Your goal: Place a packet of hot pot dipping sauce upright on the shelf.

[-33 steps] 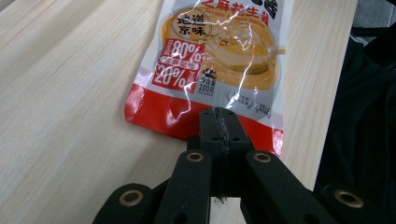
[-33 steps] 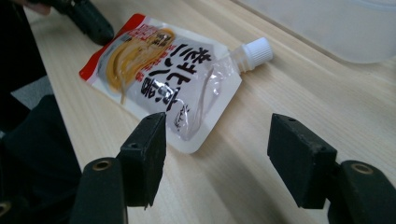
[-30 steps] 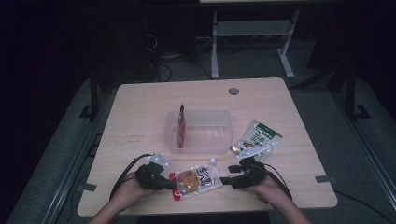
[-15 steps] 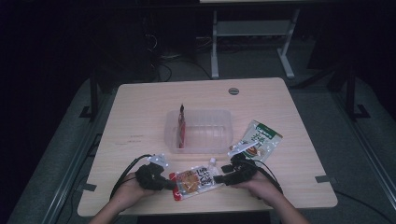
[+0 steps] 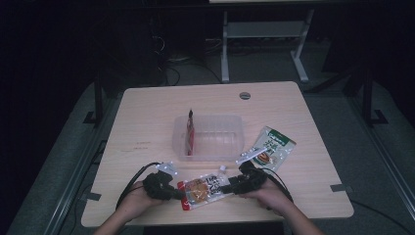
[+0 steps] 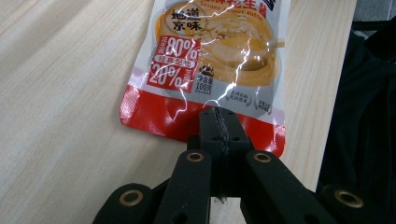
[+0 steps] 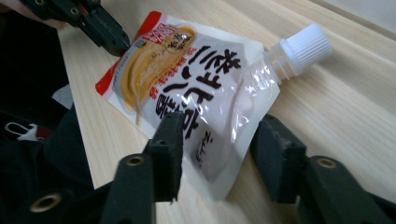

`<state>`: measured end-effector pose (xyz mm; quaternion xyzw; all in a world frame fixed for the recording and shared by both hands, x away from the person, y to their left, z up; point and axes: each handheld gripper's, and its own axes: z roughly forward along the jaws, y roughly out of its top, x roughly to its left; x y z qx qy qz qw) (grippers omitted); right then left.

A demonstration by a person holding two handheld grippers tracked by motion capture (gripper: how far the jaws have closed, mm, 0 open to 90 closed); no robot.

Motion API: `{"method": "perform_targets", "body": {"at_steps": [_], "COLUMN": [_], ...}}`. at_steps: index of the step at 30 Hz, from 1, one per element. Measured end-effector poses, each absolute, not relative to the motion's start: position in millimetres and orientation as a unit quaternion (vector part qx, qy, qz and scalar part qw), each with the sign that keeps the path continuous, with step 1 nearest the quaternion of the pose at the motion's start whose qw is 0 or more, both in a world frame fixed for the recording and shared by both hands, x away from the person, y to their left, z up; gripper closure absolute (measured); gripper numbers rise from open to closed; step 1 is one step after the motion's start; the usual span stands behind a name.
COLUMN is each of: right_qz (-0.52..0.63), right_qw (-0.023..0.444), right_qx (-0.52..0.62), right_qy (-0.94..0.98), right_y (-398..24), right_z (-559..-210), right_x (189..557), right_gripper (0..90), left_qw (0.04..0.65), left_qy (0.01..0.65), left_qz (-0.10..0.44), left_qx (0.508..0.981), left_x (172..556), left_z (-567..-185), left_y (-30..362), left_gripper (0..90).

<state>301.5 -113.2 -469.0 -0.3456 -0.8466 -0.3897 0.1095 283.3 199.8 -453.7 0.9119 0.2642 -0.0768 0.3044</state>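
A sauce pouch [image 5: 204, 188] with a red bottom edge and a white screw cap [image 7: 306, 44] lies flat near the table's front edge. My left gripper [image 5: 182, 194] is shut on the pouch's red bottom edge [image 6: 187, 116], its jaws pinched together there [image 6: 218, 126]. My right gripper [image 5: 229, 187] has its jaws on either side of the pouch's top corner [image 7: 217, 140], just below the cap. Its jaws have just been closing with the pouch [image 7: 187, 79] between them, and I see no squeeze on the film. The left gripper [image 7: 114, 44] shows at the far end of the pouch.
A clear plastic bin [image 5: 230, 139] stands mid-table with a red packet [image 5: 190, 132] upright at its left wall. A green packet [image 5: 274, 149] and a small white sachet [image 5: 250, 155] lie right of the bin. A round grommet [image 5: 244, 95] sits at the back.
My right gripper has slid left onto the pouch's cap end and its jaws have narrowed around it. The left gripper and the pouch have stayed put.
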Motion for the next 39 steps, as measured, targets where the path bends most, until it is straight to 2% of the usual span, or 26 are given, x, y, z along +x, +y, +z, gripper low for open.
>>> {"method": "perform_targets", "body": {"at_steps": [9,14,16,28,39], "right_qz": [-0.394,-0.407,-0.410,-0.450,-0.504], "right_qw": [0.136,0.131,0.126,0.121,0.120], "right_qx": [-0.336,-0.322,-0.313,-0.283,-0.272], "right_qy": [-0.844,-0.845,-0.847,-0.838,-0.811], "right_y": [-106.2,-107.2,-106.9,-108.1,-109.7], "right_z": [-474.0,-471.5,-469.7,-455.8,-433.7], "right_x": [309.2,307.6,306.1,298.2,288.2], "right_gripper": [72.7,85.0,87.1,89.9,90.0], "left_qw": [0.305,0.304,0.304,0.319,0.340], "left_qy": [0.262,0.261,0.261,0.269,0.250], "left_qz": [-0.079,-0.074,-0.074,-0.057,-0.050], "left_qx": [0.912,0.913,0.913,0.907,0.905], "left_x": [284.1,283.0,283.0,287.0,283.5], "left_z": [-453.9,-453.5,-453.5,-447.2,-443.0], "left_y": [199.8,199.3,199.3,206.0,192.8], "left_gripper": [89.8,89.8,89.8,89.7,89.7]}}
